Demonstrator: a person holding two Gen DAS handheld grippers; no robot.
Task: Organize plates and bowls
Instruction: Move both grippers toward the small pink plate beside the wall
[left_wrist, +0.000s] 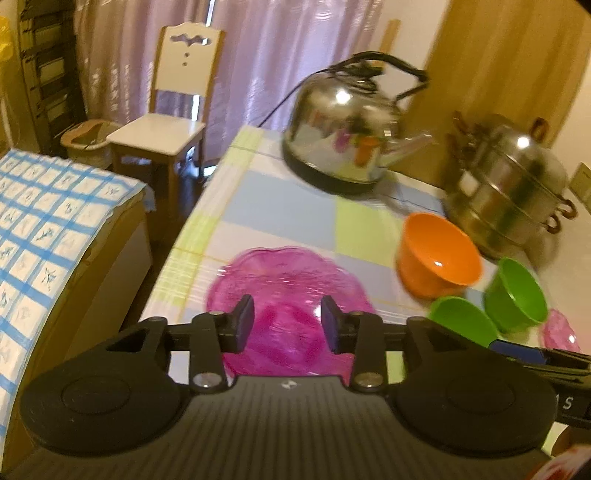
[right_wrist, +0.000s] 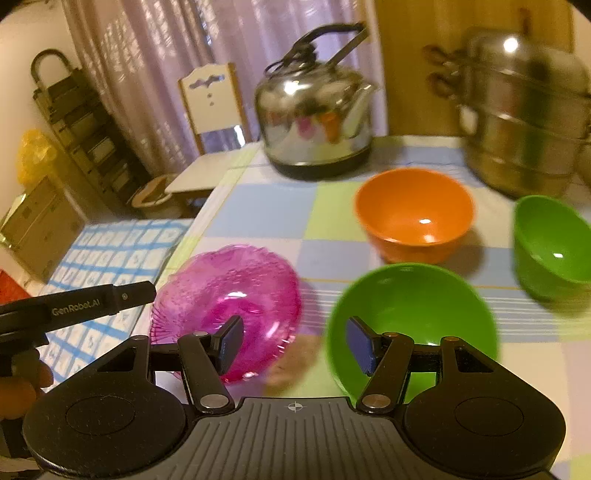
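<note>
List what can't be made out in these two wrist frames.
- Second pink plate: left wrist view, cut off behind the green bowl and the right gripper's arm.
- Steamer pot: right wrist view, motion-blurred and cropped at the right edge.
- Near rim of pink plate: left wrist view, hidden by the left gripper.
- Far green bowl: right wrist view, right side cut off by the frame edge.
</note>
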